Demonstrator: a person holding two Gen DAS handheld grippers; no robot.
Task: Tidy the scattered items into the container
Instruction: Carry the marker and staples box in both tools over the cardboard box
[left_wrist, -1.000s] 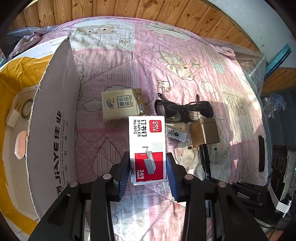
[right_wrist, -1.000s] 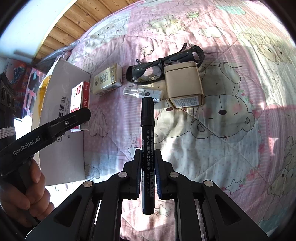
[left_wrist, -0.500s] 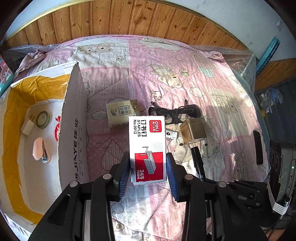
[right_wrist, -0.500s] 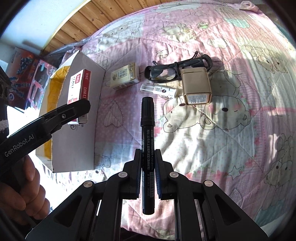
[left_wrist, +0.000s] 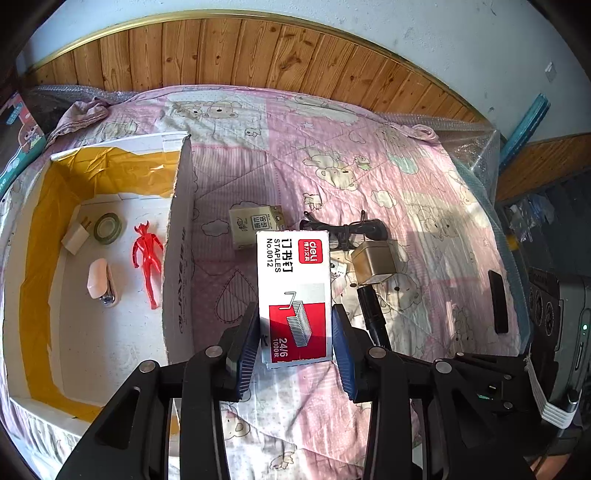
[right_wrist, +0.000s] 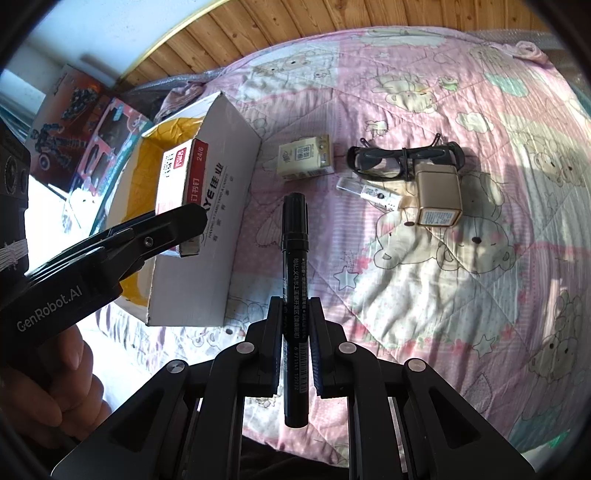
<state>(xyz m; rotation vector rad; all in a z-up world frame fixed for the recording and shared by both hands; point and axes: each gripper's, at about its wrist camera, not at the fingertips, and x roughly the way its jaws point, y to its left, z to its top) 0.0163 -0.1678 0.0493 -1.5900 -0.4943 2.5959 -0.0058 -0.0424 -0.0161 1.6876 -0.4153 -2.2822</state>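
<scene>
The left tongs (left_wrist: 295, 343) are clenched on a glossy card box of staples (left_wrist: 293, 295), its long axis running forward along the fingers, held above the pink quilted bed just right of the cardboard box (left_wrist: 177, 258) that serves as the container. The open top lies to the left of these tongs, past the tall white near wall, so they look better placed to drop first. The right tongs (right_wrist: 295, 347) grip a smooth black marker (right_wrist: 295, 295) by its barrel, cap pointing forward, farther from the box. Inside, on the pale floor with yellow tape lining, lie a stapler (left_wrist: 99, 282), a red plastic figure (left_wrist: 147, 258), a tape roll (left_wrist: 108, 228) and a white plug (left_wrist: 75, 236). Farther out, mid-bed, wait a cream carton (right_wrist: 306, 157), black glasses (right_wrist: 402, 160), a gold box (right_wrist: 437, 194) and a small clear tube (right_wrist: 369, 192).
</scene>
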